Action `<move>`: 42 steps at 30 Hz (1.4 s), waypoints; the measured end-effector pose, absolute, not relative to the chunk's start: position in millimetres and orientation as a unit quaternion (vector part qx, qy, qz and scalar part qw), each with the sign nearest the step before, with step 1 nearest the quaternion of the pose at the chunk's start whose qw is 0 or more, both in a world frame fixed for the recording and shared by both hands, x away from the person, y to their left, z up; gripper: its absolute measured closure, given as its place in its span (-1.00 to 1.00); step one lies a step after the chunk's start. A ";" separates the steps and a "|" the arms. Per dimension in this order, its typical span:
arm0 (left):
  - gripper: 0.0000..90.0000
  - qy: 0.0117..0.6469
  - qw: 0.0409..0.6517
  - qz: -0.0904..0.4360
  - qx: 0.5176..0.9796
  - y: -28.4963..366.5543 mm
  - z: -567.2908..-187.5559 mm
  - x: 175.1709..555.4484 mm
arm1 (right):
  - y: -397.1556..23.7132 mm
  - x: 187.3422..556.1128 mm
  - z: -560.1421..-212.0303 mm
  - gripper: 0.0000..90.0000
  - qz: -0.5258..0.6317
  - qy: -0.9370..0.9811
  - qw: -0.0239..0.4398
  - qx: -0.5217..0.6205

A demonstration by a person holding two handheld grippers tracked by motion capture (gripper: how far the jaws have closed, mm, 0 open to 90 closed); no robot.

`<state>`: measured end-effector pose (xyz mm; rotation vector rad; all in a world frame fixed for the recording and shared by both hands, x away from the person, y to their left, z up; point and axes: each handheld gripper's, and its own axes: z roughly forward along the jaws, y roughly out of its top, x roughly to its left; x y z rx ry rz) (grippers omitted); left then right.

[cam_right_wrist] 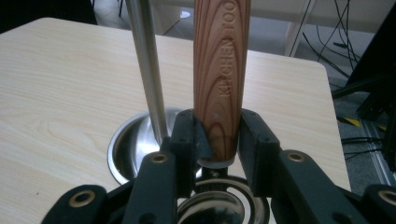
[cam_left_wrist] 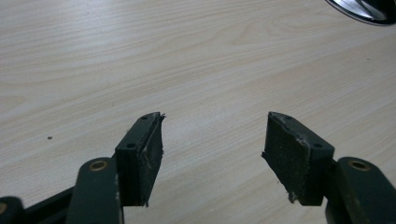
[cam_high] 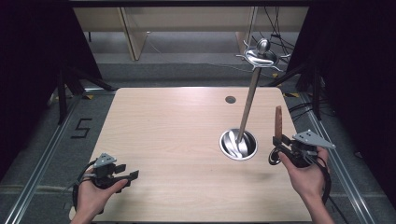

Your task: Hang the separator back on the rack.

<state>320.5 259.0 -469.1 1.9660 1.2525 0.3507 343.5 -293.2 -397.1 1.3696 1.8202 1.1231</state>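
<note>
Right gripper (cam_high: 279, 145) pinches the wooden-handled utensil (cam_high: 278, 122) upright, just right of the rack (cam_high: 238, 143); left gripper (cam_high: 132, 171) spread, idle.

steel stand (cam_high: 252, 93) rising from round base (cam_high: 238, 144), open tabletop (cam_high: 168, 130) leftward

Looked like a lab recording bay: pale wood tabletop (cam_high: 177, 140) stood between black curtains (cam_high: 32, 56), metal floor rails (cam_high: 42, 158) ran alongside, loose cables (cam_high: 275, 32) trailed behind, and a taped "5" (cam_high: 81, 128) marked the floor.
</note>
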 end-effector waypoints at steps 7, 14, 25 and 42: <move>-0.19 0.490 0.384 0.143 0.769 258.5 -469.9 320.7 | -292.4 343.7 -392.1 0.55 0.425 0.686 0.305 0.505; -0.19 0.488 0.382 0.145 0.771 258.9 -469.9 320.9 | -292.4 345.1 -386.1 0.55 0.430 0.688 0.320 0.490; -0.19 0.490 0.382 0.145 0.770 258.3 -469.8 320.8 | -287.3 344.7 -374.1 0.55 0.448 0.679 0.326 0.482; -0.19 0.488 0.384 0.144 0.770 258.4 -470.1 321.1 | -282.0 344.7 -360.2 0.55 0.462 0.669 0.337 0.474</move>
